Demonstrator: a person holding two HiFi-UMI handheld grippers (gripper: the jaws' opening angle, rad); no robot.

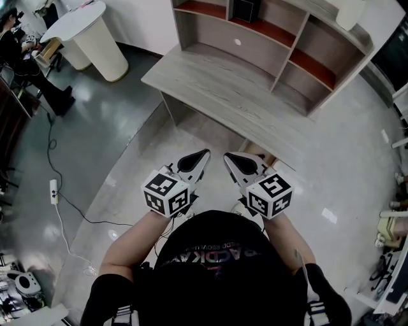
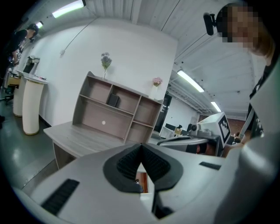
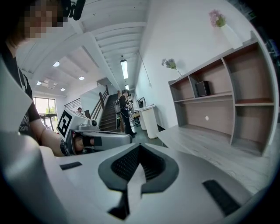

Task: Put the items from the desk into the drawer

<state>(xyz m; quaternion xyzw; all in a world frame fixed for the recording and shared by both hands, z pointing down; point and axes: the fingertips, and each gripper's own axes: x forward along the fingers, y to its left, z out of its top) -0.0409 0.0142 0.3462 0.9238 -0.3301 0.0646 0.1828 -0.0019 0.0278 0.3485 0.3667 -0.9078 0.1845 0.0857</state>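
Note:
A light wooden desk [image 1: 236, 95] with a shelf hutch [image 1: 287, 44] stands in front of me; its top shows bare in the head view. A small black box [image 1: 245, 9] sits on an upper shelf, also seen in the left gripper view [image 2: 113, 100] and the right gripper view [image 3: 201, 88]. My left gripper [image 1: 205, 151] and right gripper [image 1: 226, 155] hang side by side close to my body, short of the desk's near edge. Both are shut with nothing between the pads [image 2: 131, 159] [image 3: 151, 162]. A brown edge [image 1: 266, 159] shows under the desk's front; I cannot tell what it is.
A white pedestal table [image 1: 95, 32] stands at the far left, with a person [image 1: 19, 57] beyond it. A power strip [image 1: 54, 190] and its cable lie on the grey floor at left. Two flower vases [image 2: 105, 61] [image 2: 155, 85] top the hutch. Clutter lines the right edge.

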